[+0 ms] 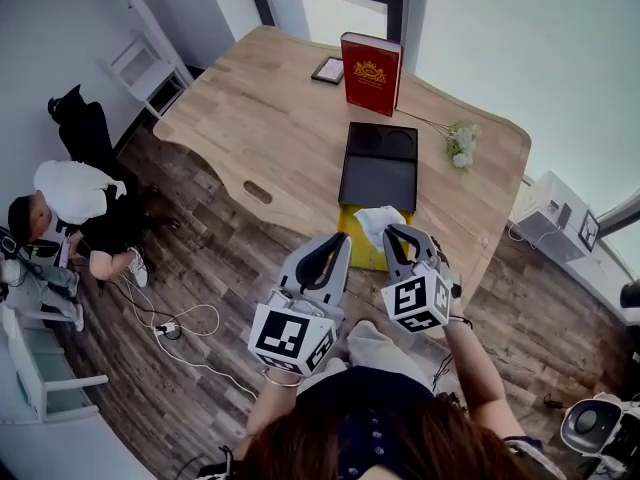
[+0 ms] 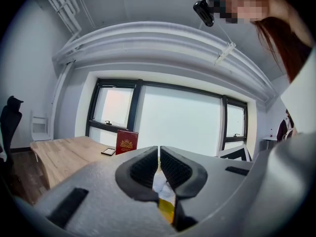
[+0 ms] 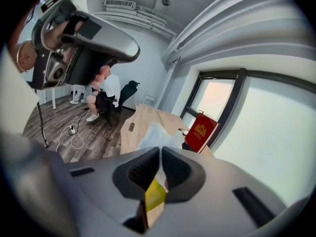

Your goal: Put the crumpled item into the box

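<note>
A white crumpled item [image 1: 377,222] sits over the open yellow box [image 1: 362,250] at the table's front edge. My right gripper [image 1: 392,231] is shut on its right side; in the right gripper view the crumpled item [image 3: 157,134] rises straight off the closed gripper [image 3: 160,149]. Just left of the box, my left gripper [image 1: 343,240] is shut and holds nothing. Through the slit below that gripper's [image 2: 158,148] tips I see a sliver of white paper [image 2: 161,186] and the yellow box [image 2: 167,209].
A black tray [image 1: 380,163] lies on the wooden table [image 1: 270,128] behind the box. A red book [image 1: 370,71] stands at the far edge beside a small dark frame [image 1: 327,69]. White flowers [image 1: 461,144] lie at right. A seated person [image 1: 75,203] and floor cables [image 1: 170,323] are at left.
</note>
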`<state>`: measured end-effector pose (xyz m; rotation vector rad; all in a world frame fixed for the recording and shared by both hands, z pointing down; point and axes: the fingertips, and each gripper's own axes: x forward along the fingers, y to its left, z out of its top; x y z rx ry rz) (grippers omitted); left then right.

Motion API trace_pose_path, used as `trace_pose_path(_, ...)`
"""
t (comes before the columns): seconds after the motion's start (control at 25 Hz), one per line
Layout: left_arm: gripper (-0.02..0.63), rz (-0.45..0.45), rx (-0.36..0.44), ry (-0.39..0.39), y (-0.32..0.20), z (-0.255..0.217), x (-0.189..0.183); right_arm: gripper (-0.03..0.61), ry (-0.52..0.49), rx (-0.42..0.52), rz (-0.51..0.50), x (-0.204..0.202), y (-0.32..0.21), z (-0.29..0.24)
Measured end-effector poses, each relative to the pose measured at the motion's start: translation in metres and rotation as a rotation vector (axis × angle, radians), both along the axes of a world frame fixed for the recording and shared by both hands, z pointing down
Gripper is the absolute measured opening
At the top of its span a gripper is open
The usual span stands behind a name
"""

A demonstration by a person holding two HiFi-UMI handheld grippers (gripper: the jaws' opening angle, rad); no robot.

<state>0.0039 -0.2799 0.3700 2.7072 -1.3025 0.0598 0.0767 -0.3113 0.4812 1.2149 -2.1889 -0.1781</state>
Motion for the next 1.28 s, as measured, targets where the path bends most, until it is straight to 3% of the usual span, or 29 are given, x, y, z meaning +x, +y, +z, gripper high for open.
trace_pose_path(0.48, 0.037, -0.014, -0.031, -0.019, -0.009, 0.013, -0.004, 0.032, 0.046, -0.096, -0.029, -0.005, -0.013, 0.055)
trace_pose_path(1.28, 0.037, -0.052, -0.063, -0.035, -0.018, 0.024, -0.013, 0.032, 0.146, -0.180, -0.105, -0.012, -0.028, 0.118)
